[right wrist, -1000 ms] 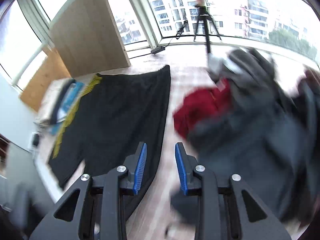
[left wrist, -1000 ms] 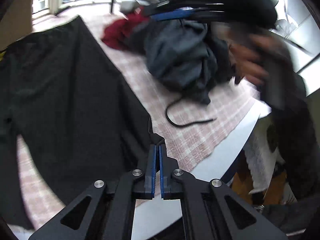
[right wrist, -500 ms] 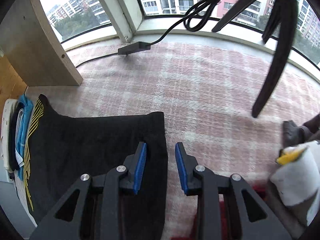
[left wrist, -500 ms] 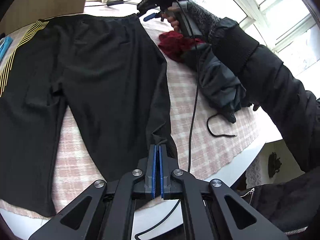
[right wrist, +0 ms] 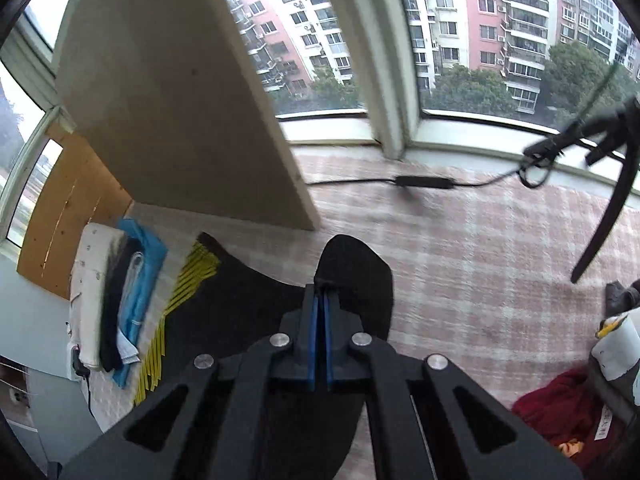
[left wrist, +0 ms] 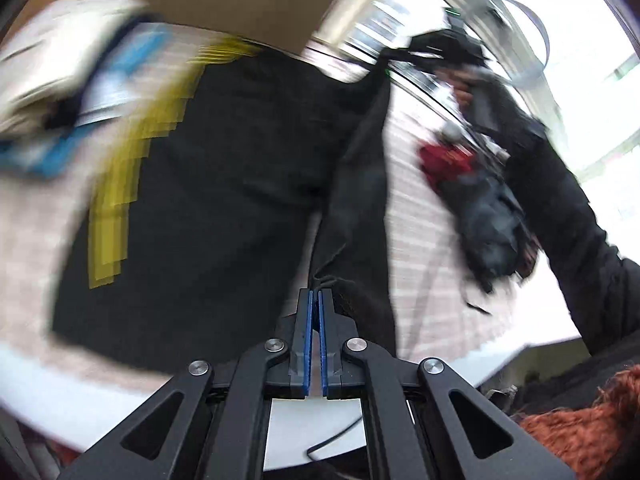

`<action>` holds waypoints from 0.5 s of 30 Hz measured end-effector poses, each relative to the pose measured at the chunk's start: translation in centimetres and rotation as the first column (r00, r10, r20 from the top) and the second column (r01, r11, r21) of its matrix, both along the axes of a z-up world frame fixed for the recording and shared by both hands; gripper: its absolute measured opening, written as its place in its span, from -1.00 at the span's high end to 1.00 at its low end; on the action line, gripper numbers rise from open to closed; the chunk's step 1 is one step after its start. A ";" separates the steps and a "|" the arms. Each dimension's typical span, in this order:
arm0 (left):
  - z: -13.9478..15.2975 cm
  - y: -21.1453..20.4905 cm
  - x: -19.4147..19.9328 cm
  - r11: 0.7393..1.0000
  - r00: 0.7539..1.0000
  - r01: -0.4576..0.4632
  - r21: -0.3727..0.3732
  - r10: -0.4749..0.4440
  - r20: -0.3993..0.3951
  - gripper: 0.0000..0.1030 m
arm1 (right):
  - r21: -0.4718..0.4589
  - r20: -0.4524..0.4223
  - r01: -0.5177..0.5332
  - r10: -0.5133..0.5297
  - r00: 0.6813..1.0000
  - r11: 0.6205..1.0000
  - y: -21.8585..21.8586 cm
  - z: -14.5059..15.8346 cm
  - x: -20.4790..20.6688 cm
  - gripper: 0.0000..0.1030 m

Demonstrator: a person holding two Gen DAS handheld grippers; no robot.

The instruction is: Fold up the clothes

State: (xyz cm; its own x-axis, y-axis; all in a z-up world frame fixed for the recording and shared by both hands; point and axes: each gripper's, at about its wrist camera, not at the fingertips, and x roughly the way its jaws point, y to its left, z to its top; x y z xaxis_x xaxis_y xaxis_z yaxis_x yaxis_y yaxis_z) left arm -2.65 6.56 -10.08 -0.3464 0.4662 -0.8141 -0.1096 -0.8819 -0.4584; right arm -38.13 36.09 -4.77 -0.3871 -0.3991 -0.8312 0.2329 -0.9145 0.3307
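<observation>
Two grippers had hold of one garment, a pair of black shorts (left wrist: 240, 184) with yellow stripes (left wrist: 120, 184) down one side. The left gripper (left wrist: 315, 300) had its blue pads pressed together on a hem corner of the shorts at the near edge of the table (left wrist: 48, 384), with a bit of black cloth and a loose thread bunched at the tips. The right gripper (right wrist: 321, 294) was likewise clamped tight, its fingers pinching the waistband edge, which rose in a black hump just beyond the tips. In the left wrist view the side of the shorts between those two held points was lifted off the checked pink cloth (left wrist: 424, 240) as a raised strip, while the rest of the garment lay flat to the left; the whole picture was smeared by motion. The person's right hand (left wrist: 464, 88) and dark sleeve (left wrist: 568, 208) reached to the far end of that strip. A red garment (left wrist: 444, 160) and a dark grey one (left wrist: 488, 212) lay on the cloth to the right, near the sleeve. Far left, beside the striped edge, sat a stack of folded clothes (right wrist: 116, 292) in white, black and blue. A wooden board (right wrist: 172, 92) stood behind it against the window, and a black cable (right wrist: 424, 181) ran along the far edge of the cloth.
</observation>
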 end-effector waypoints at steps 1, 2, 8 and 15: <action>-0.3 -1.8 0.3 1.000 1.000 -0.030 -0.003 0.030 0.002 0.96 | 0.016 -0.008 -0.023 0.023 1.000 1.000 -2.5 0.3 -0.3 0.95; -0.5 -3.5 0.7 0.998 0.998 -0.059 -0.006 0.059 0.005 0.96 | 0.033 -0.016 -0.046 0.046 0.999 0.998 -4.9 0.6 -0.5 0.95; -4.1 -9.1 0.9 0.992 0.990 -0.129 0.001 0.129 0.052 0.96 | 0.210 -0.021 -0.136 0.144 0.989 0.968 -18.7 -2.2 -1.5 0.95; -6.9 -12.7 0.6 0.988 0.985 -0.153 0.031 0.150 0.089 0.96 | 0.323 0.030 -0.148 0.146 0.989 0.935 -26.2 -7.5 -2.7 0.95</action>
State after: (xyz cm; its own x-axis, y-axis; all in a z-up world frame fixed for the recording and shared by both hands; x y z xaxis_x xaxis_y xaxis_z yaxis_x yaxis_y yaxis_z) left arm -2.02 -6.16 -16.97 -0.3451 0.4444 -0.8267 0.0655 -0.8673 -0.4935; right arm -40.86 9.93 -12.23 -0.3395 -0.1601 -0.9269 0.3720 -0.9279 0.0240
